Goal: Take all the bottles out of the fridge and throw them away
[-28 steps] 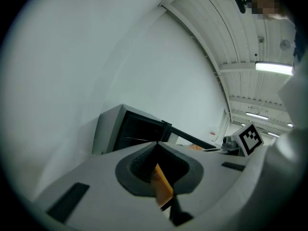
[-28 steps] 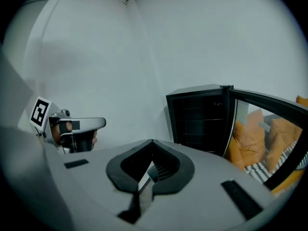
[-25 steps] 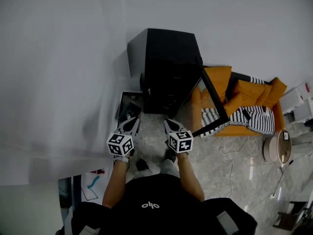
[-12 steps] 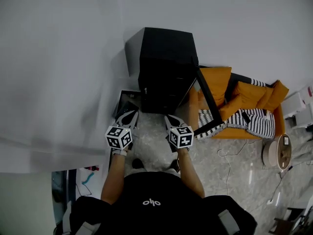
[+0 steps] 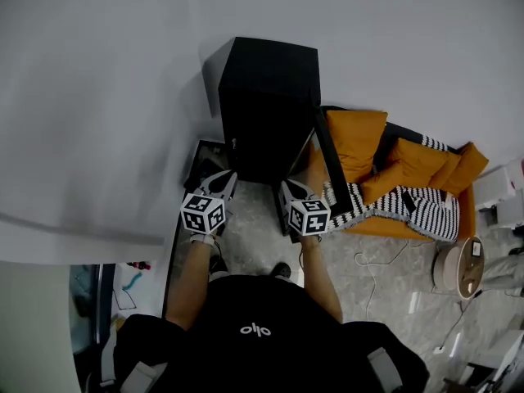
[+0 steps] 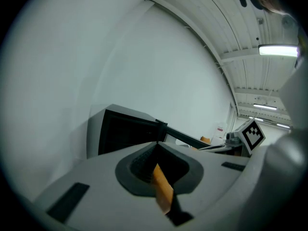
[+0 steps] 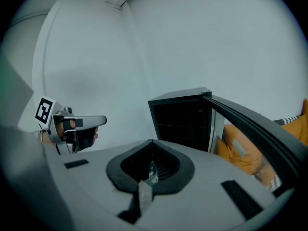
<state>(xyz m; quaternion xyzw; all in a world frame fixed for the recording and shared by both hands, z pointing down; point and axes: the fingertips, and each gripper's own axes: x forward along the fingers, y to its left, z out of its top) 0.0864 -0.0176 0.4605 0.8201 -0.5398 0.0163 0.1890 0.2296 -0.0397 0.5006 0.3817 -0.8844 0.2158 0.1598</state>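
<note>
A black fridge stands against the white wall, its door swung open to the right. Its inside is dark in every view and I see no bottles. My left gripper is held in front of the fridge's lower left corner, jaws shut and empty. My right gripper is beside it, in front of the open door's lower edge, also shut and empty. In the left gripper view the shut jaws point at the fridge. In the right gripper view the jaws point at the fridge opening.
An orange sofa with a black-and-white striped blanket stands right behind the open door. A dark flat box lies on the floor left of the fridge. A cable and a round white object lie to the right.
The person has stepped toward the fridge. Both grippers moved forward with them and now reach its foot. Jaws stayed shut.
</note>
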